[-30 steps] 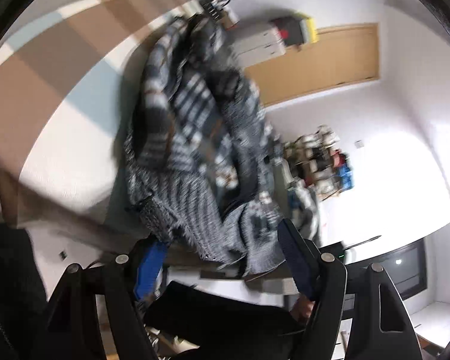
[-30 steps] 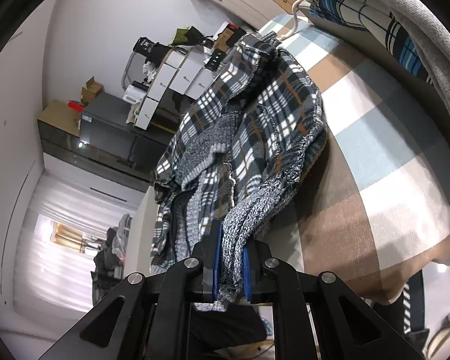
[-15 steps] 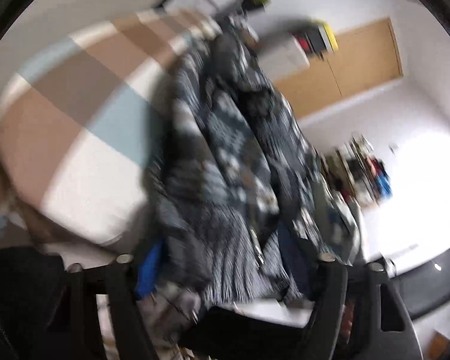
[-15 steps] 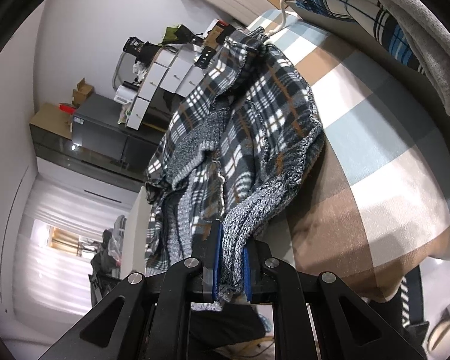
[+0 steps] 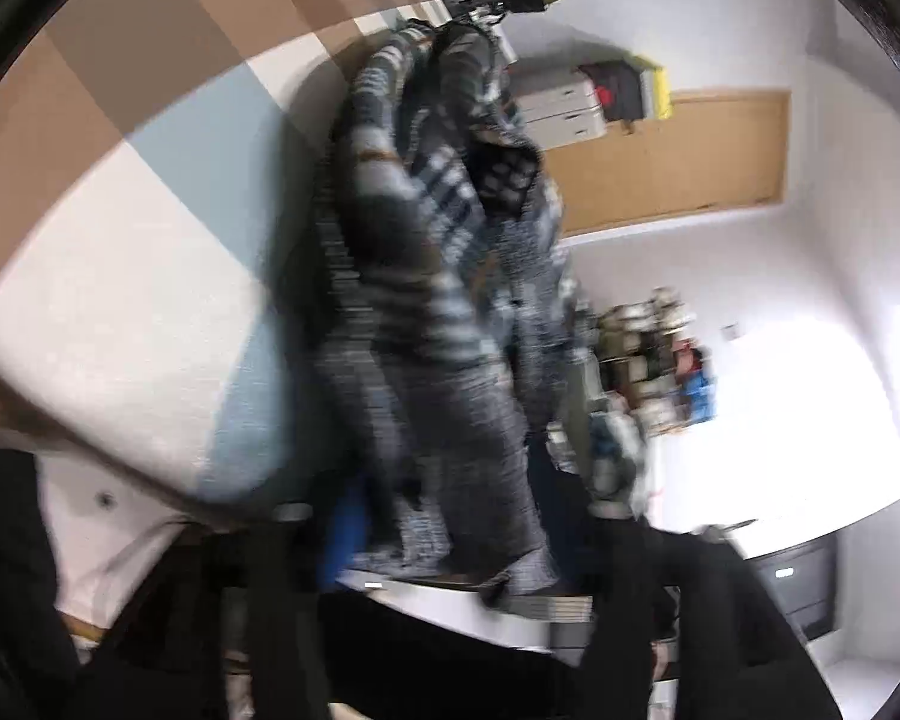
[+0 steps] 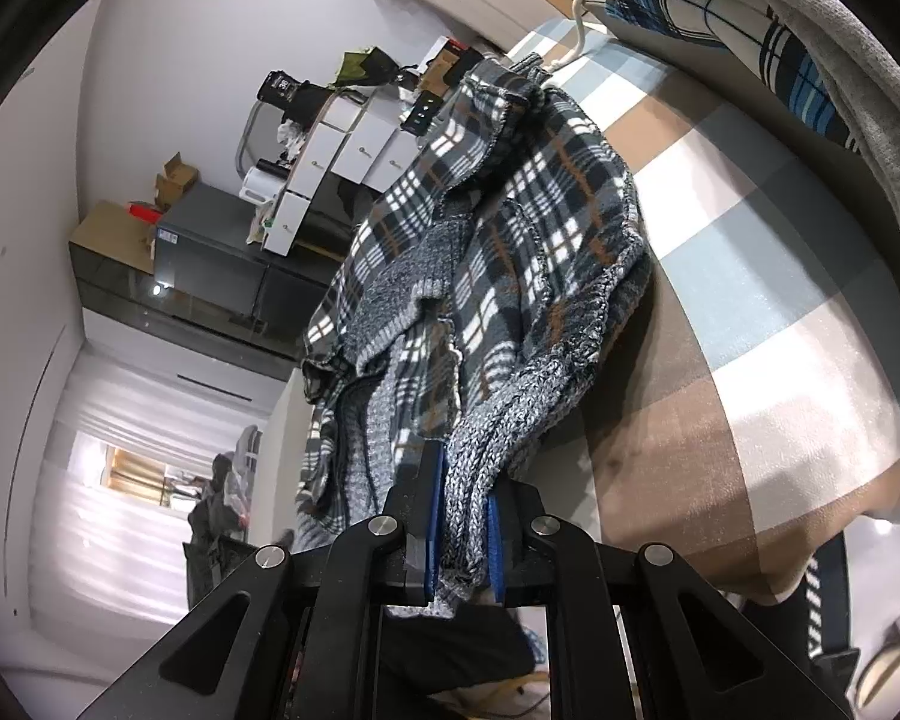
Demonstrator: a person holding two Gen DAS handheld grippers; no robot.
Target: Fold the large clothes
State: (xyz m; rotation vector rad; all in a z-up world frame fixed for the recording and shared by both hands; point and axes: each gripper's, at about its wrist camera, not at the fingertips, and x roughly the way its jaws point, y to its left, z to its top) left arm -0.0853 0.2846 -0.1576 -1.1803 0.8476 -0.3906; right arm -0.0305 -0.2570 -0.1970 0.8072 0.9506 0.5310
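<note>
A large plaid and grey knit garment (image 6: pixel 510 252) lies bunched on a bed with a brown, blue and white checked cover (image 6: pixel 750 312). My right gripper (image 6: pixel 463 516) is shut on the garment's grey knit hem near the bed's edge. In the blurred left wrist view the same garment (image 5: pixel 438 300) hangs down between the fingers of my left gripper (image 5: pixel 450 516). The jaws stand wide apart around the knit edge, not closed on it.
A grey hoodie and a blue plaid garment (image 6: pixel 750 18) lie at the far side of the bed. White drawer units (image 6: pixel 342 144), a dark cabinet (image 6: pixel 210 258) and a wooden door (image 5: pixel 678 162) stand beyond the bed.
My left gripper has moved in on the garment's hem with fast, blurred motion; cloth now sits between its open fingers. My right gripper keeps its hold and has shifted slightly.
</note>
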